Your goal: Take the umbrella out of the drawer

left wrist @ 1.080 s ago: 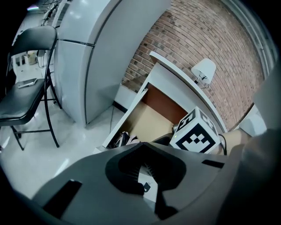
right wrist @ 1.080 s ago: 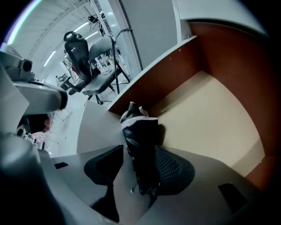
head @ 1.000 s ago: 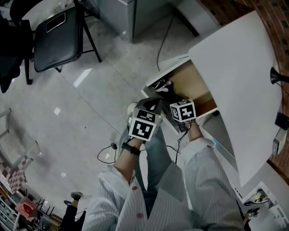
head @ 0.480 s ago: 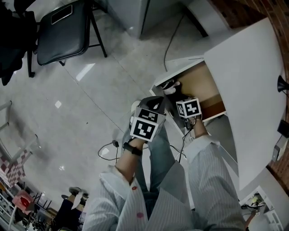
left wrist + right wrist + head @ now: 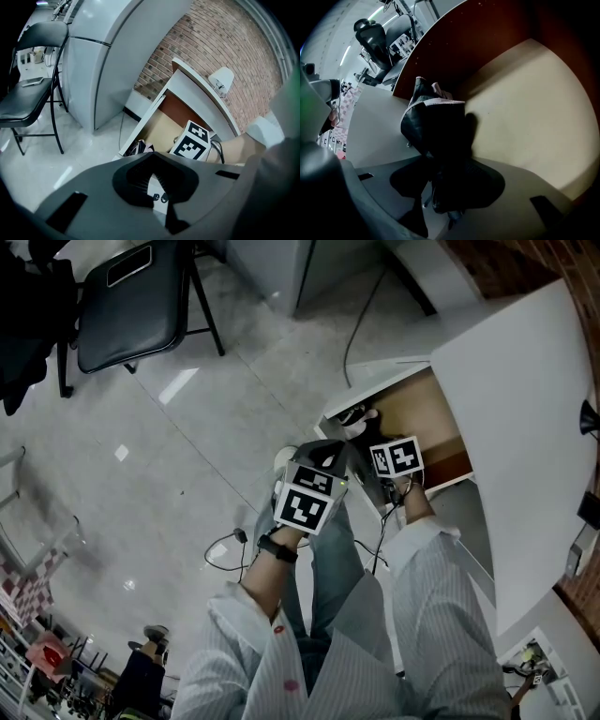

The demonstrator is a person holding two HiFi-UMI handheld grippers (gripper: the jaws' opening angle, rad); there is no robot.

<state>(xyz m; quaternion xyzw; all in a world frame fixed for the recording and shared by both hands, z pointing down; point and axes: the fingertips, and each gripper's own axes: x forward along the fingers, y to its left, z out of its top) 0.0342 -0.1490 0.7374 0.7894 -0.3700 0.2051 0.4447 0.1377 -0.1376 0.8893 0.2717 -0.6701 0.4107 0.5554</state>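
The drawer (image 5: 417, 407) stands pulled out from under the white desk (image 5: 525, 399). A black folded umbrella (image 5: 433, 126) with pale edging lies at the drawer's front left corner, also seen as a dark bundle (image 5: 354, 416). My right gripper (image 5: 445, 187) points steeply down into the drawer (image 5: 525, 108). Its jaws stand wide around the umbrella's near end and have just been closing on it. Its marker cube (image 5: 396, 456) shows over the drawer. My left gripper (image 5: 323, 454) hovers beside the drawer front, shut and holding nothing (image 5: 153, 161).
A black folding chair (image 5: 127, 301) and a grey cabinet (image 5: 300, 263) stand across the tiled floor. A cable (image 5: 225, 549) lies on the floor by my legs. The brick wall (image 5: 211, 42) runs behind the desk.
The right gripper's cube has dipped a little further over the drawer. The left gripper has stayed where it was. The head view has shifted slightly.
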